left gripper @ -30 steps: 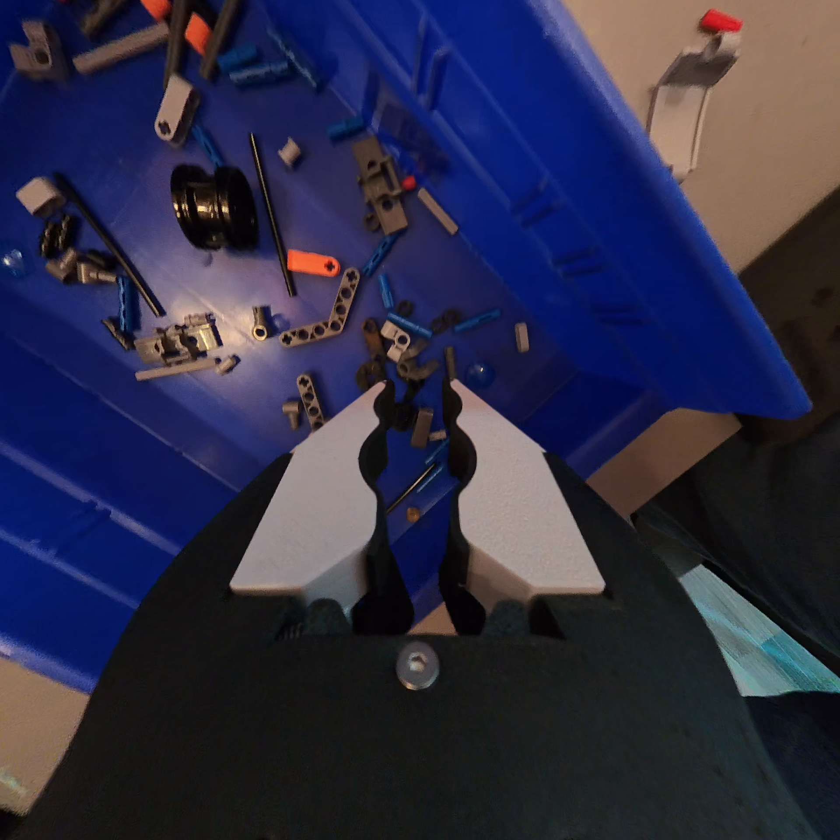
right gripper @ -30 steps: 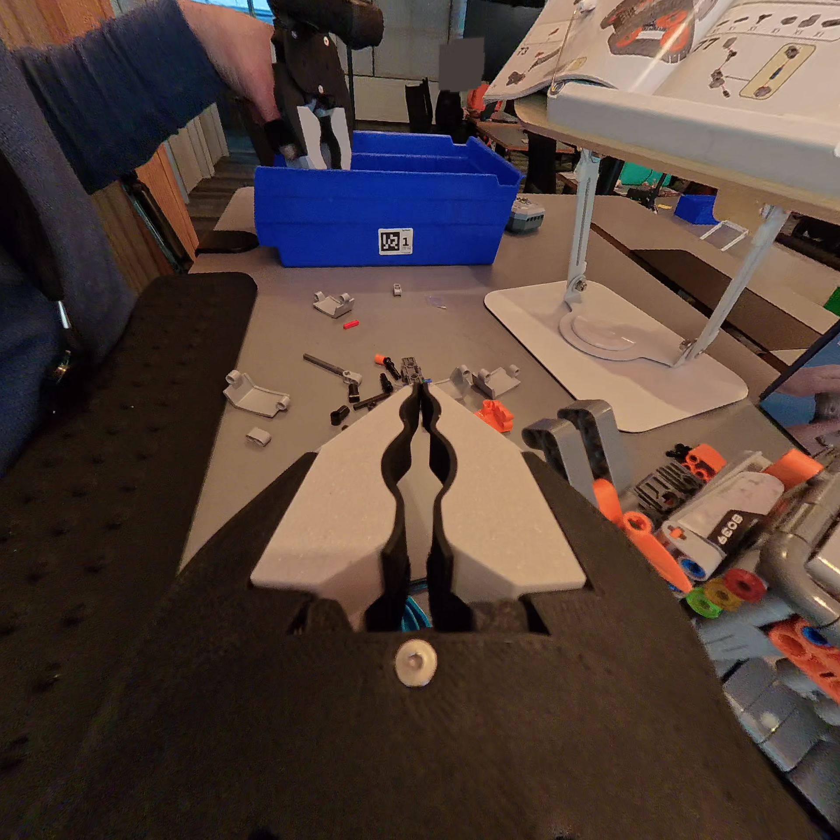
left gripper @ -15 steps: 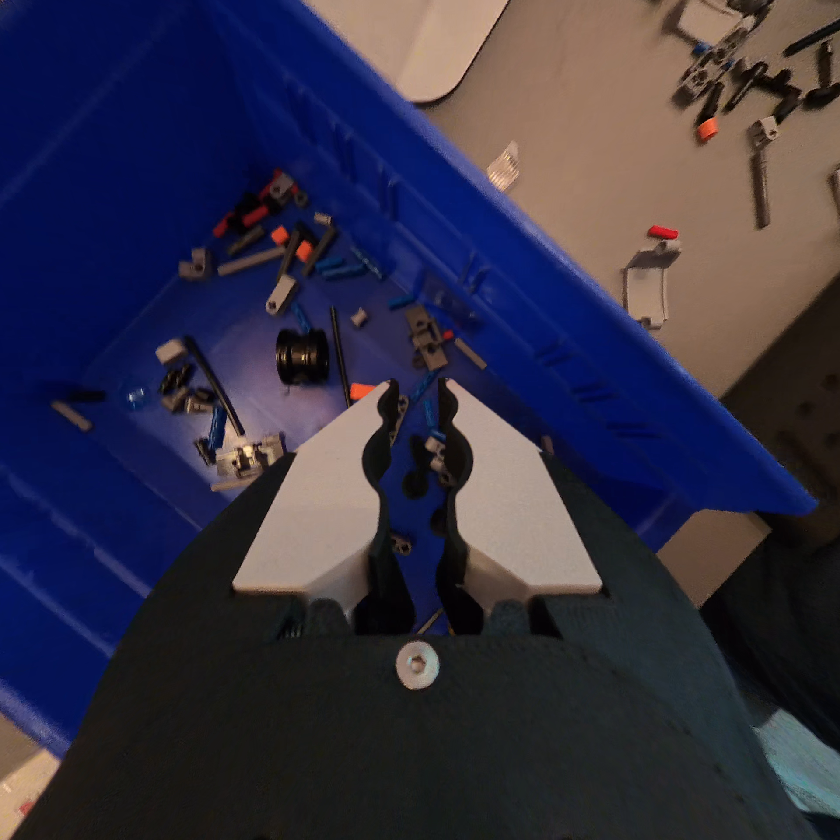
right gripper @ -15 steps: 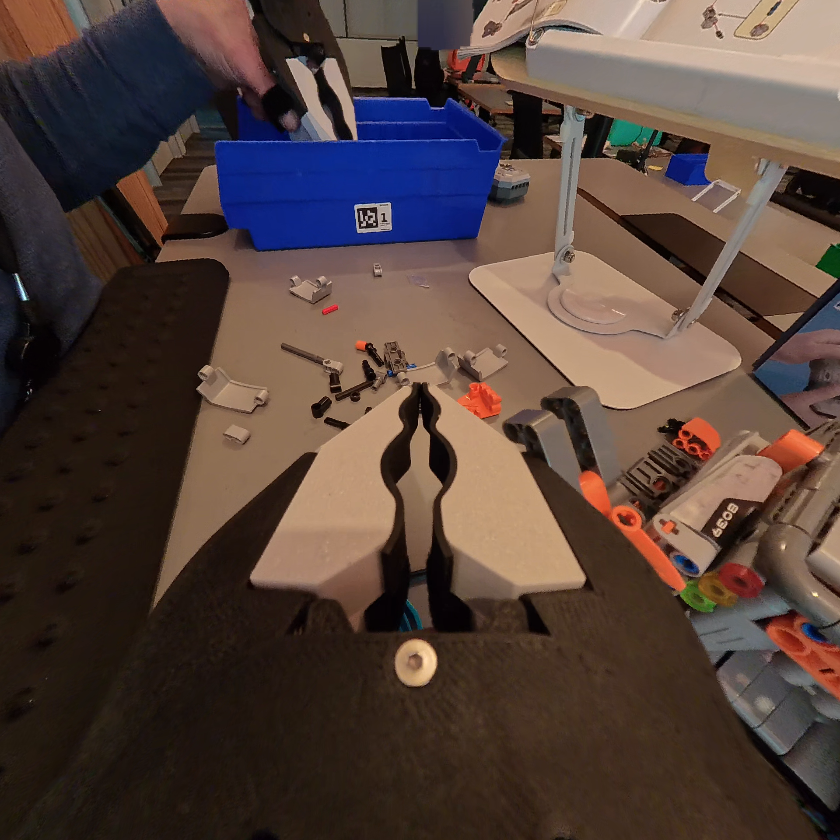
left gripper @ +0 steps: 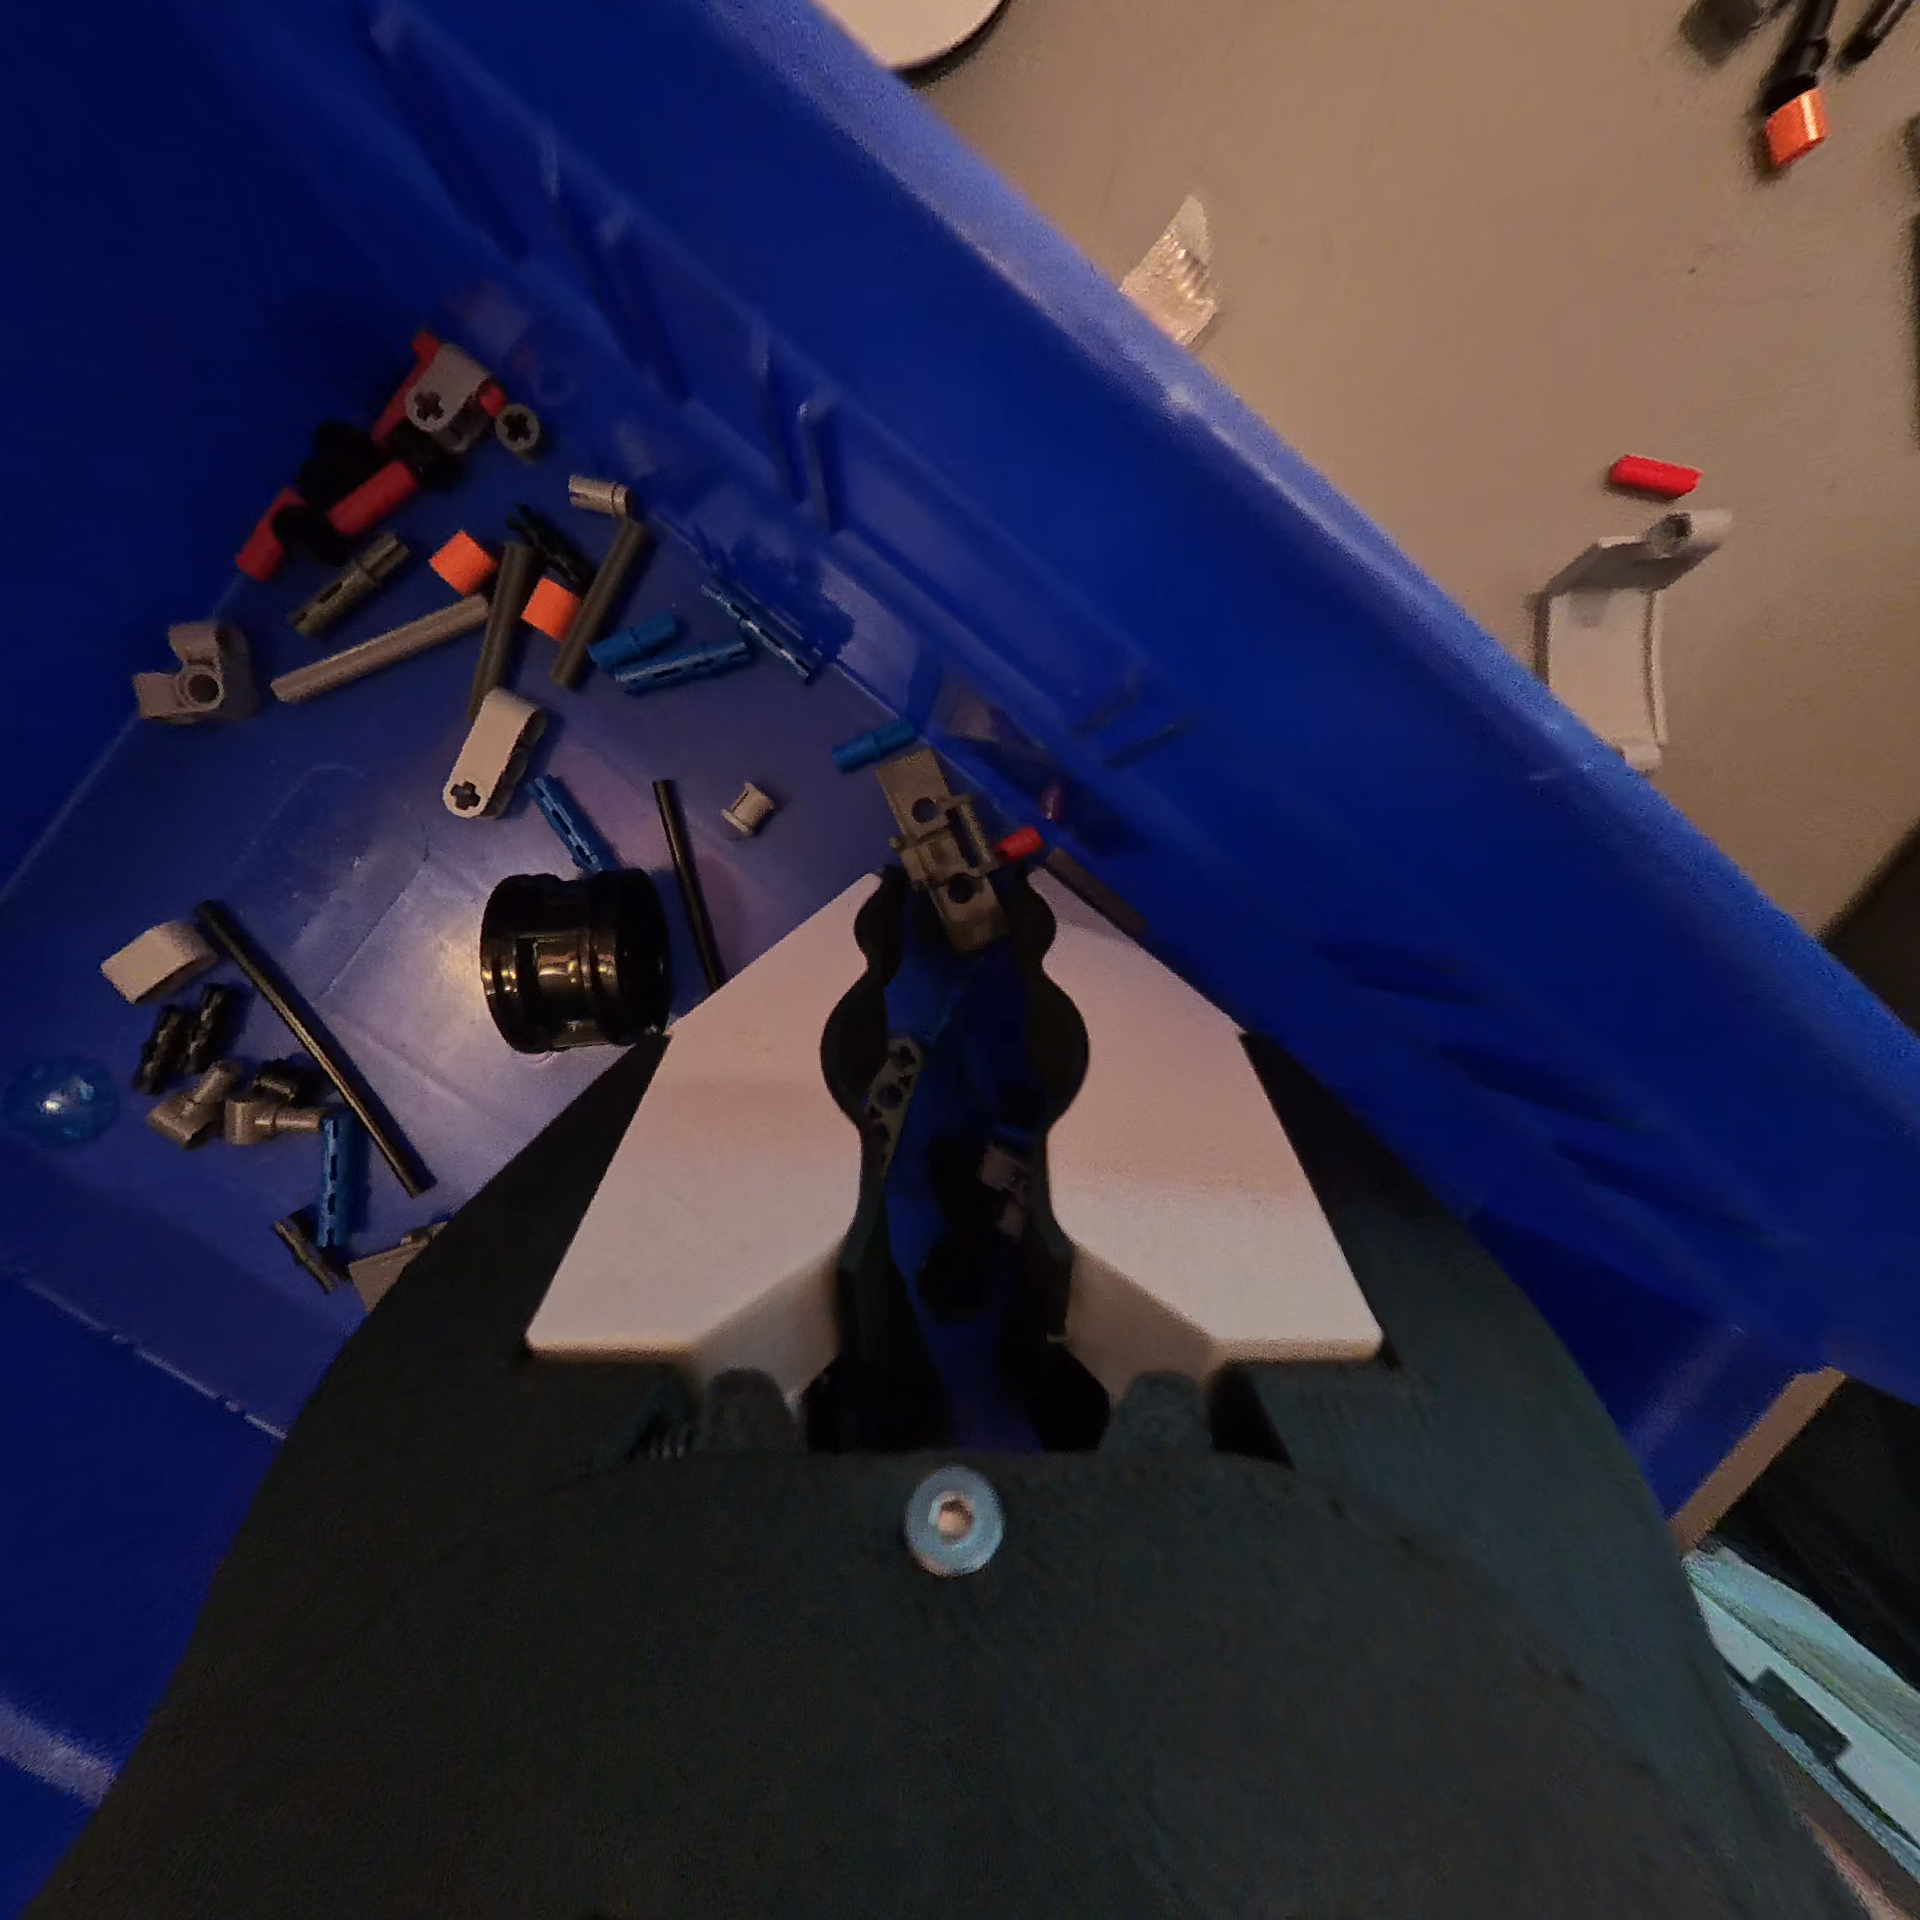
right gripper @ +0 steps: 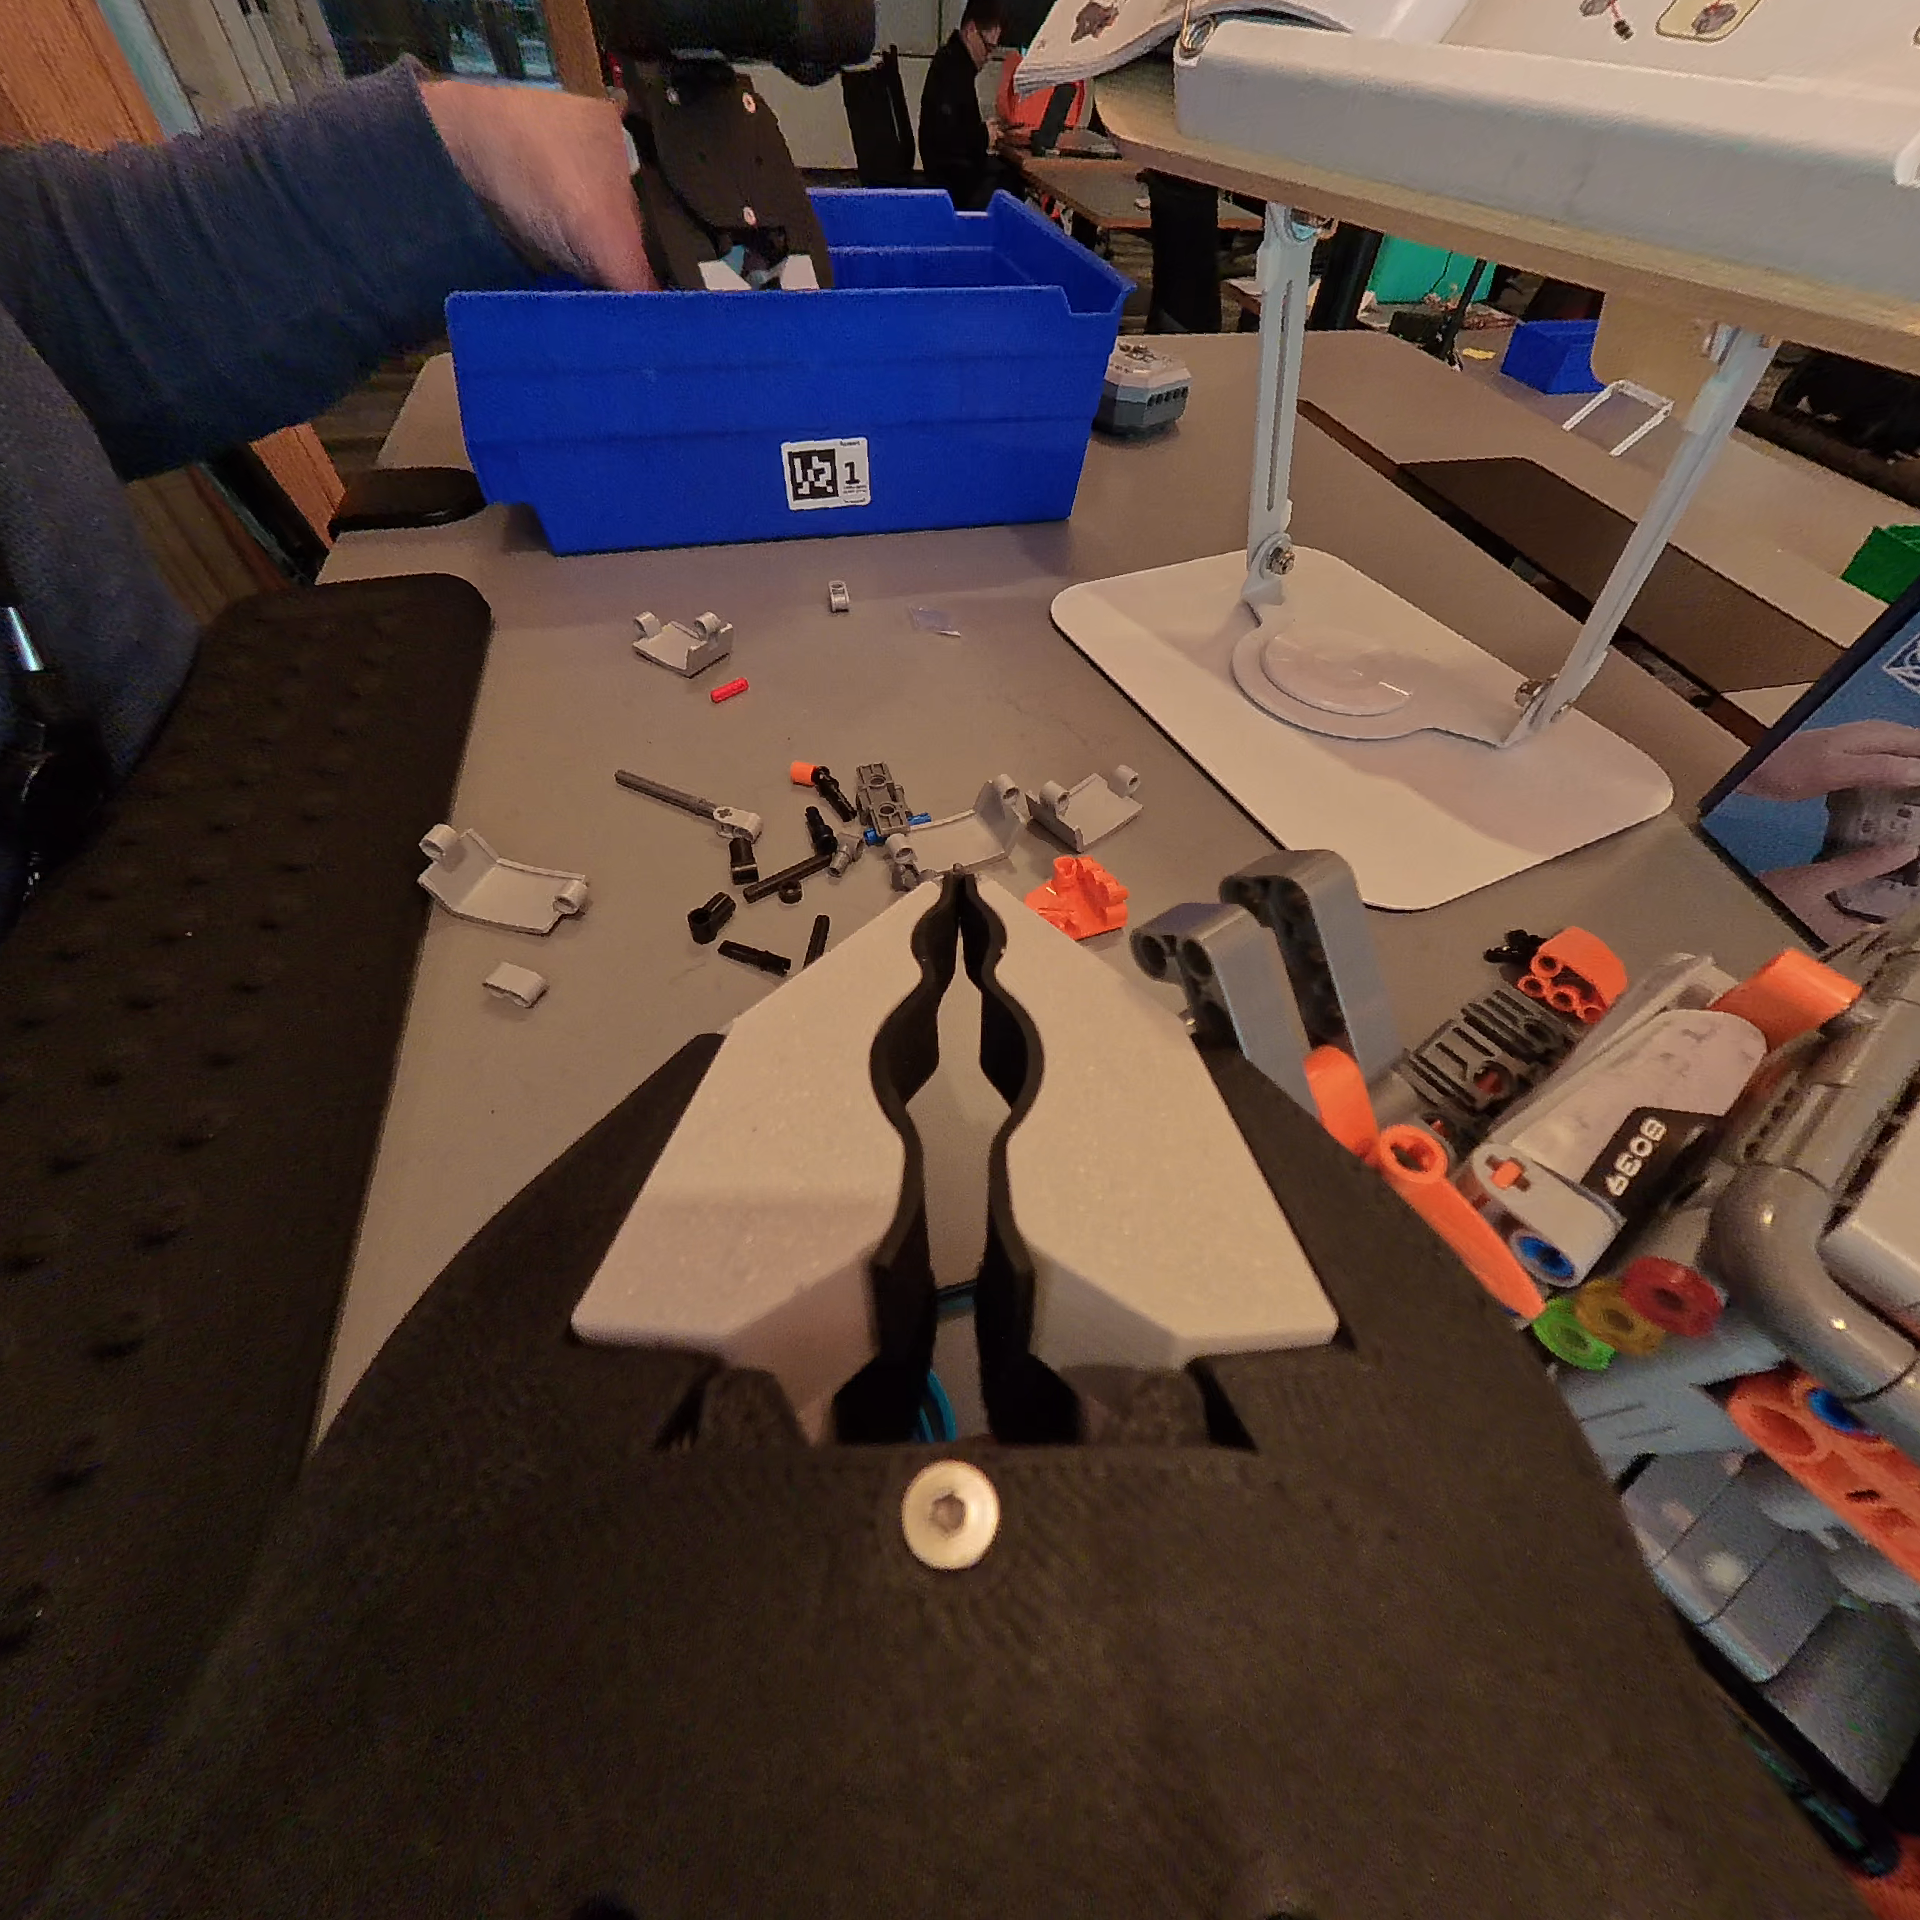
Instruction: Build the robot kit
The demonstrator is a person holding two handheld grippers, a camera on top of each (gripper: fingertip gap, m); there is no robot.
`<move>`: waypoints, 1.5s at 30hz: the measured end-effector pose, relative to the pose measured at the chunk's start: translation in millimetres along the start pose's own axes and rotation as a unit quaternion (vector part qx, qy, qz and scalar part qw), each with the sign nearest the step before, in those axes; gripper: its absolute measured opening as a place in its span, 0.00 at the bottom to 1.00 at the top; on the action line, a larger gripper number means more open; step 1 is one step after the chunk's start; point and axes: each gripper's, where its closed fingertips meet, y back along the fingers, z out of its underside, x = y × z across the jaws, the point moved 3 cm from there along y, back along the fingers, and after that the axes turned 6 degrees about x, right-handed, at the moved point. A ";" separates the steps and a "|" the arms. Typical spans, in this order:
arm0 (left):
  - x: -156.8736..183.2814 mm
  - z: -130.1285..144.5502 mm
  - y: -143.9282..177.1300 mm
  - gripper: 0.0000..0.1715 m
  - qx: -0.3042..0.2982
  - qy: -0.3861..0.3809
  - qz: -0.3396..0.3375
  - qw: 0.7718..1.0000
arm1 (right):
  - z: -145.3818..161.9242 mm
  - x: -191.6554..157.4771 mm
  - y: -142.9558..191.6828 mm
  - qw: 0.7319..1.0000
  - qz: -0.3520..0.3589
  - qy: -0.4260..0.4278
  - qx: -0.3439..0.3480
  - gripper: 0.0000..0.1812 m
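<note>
Reaching into the blue bin (left gripper: 1299, 727), the left hand-held gripper (left gripper: 961, 883) hangs released over a grey connector (left gripper: 940, 852); only the right view shows the bin's tag (right gripper: 824, 474) and the right hand-held gripper (right gripper: 958, 883), clenched empty above the table (right gripper: 582, 727).

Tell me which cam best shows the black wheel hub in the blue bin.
Left wrist view: the black wheel hub lies in plain sight on the blue bin floor, beside the open left claw. The right wrist view shows only the bin's outer wall, so the hub is hidden.

blurred parts (left gripper: 1803, 62) at frame edge
</note>
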 end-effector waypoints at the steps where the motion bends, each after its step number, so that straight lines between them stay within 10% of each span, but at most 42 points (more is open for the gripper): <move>1: -0.4 -0.9 -1.6 0.09 0.007 0.004 0.000 1.000 | 0.4 0.3 0.1 1.000 0.000 0.000 -0.001 0.00; 6: 0.1 7.8 7.0 0.09 -0.020 0.036 0.011 0.999 | 2.4 1.0 1.0 1.000 0.002 0.002 -0.006 0.00; 15: -71.6 -54.7 16.9 0.13 0.123 0.089 -0.095 0.984 | 3.1 1.8 3.4 1.000 0.004 0.003 -0.003 0.00; 34: -82.5 -47.4 -23.1 0.03 0.091 0.144 -0.059 0.984 | 6.0 0.2 4.0 1.000 0.000 0.007 -0.008 0.00; 45: -60.9 -72.2 63.2 0.03 0.206 0.116 -0.087 0.968 | 4.6 -2.5 -0.2 1.000 -0.008 0.011 -0.009 0.00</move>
